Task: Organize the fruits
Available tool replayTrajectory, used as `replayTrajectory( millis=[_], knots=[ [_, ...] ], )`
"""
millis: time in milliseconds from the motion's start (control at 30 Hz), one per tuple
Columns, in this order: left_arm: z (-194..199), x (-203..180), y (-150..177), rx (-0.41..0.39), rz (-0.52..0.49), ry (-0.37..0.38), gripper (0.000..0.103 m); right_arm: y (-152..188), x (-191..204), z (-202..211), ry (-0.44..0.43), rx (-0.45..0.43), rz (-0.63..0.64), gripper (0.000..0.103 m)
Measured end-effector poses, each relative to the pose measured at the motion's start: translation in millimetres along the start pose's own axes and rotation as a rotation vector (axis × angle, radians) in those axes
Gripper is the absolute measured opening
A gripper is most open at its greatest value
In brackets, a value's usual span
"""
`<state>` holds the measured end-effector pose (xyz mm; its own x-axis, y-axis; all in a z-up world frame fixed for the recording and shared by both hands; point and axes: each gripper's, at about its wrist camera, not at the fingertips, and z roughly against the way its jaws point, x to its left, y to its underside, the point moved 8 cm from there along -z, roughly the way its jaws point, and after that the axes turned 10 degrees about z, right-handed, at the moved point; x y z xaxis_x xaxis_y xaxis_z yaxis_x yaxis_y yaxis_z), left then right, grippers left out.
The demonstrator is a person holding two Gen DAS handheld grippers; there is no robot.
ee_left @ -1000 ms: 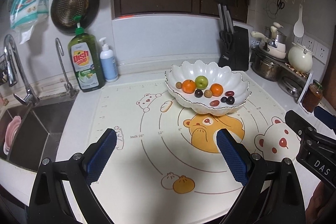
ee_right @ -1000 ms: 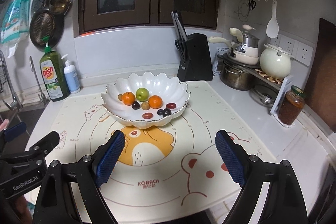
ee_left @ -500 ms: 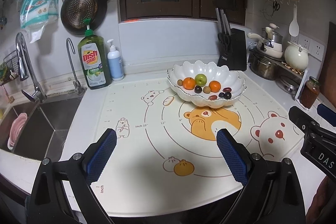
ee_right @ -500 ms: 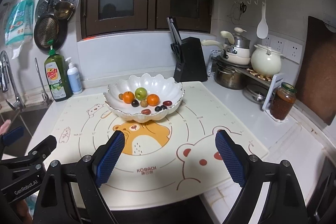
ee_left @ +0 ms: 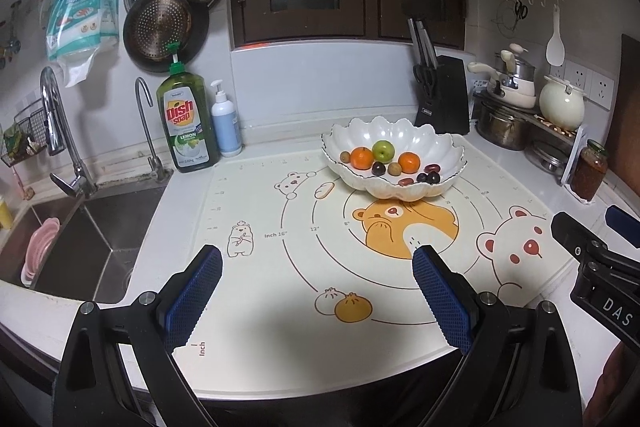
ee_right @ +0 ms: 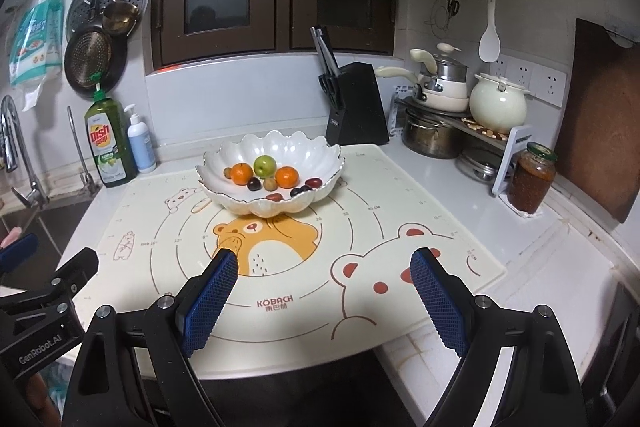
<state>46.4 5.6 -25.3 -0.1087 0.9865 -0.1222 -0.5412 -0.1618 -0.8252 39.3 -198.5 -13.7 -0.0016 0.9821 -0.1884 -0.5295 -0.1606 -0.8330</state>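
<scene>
Both hand-held grippers, the left gripper (ee_left: pixel 318 301) and right gripper (ee_right: pixel 324 301), hang released and empty, backed off to the counter's near edge over the cream bear-print silicone mat (ee_right: pixel 288 291). Farther off than a second ago, the white scalloped ceramic bowl (ee_right: pixel 296 151) holds every fruit (ee_right: pixel 264 165), so the sorting looks finished.

Left hand-held gripper (ee_left: pixel 316 287): black plastic frame, two angled arms, silver screw heads at the pivots, blue cross-hatched rubber pads (ee_left: pixel 194 297). Right hand-held gripper (ee_right: pixel 324 293): same black build, same blue pads (ee_right: pixel 438 303). White lettering on the bodies, "GenRobot.AI" on the left unit, "DAS" on the right.
</scene>
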Motion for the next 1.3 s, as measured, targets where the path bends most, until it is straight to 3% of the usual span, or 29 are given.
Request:
replayTrajectory(
  millis=[1300],
  knots=[
    [8.3, -5.6, -0.6, -0.025, -0.012, 0.002, 0.096, 1.6, -5.2, 4.4, -0.005, -0.011, -0.018, 0.089]
  ],
)
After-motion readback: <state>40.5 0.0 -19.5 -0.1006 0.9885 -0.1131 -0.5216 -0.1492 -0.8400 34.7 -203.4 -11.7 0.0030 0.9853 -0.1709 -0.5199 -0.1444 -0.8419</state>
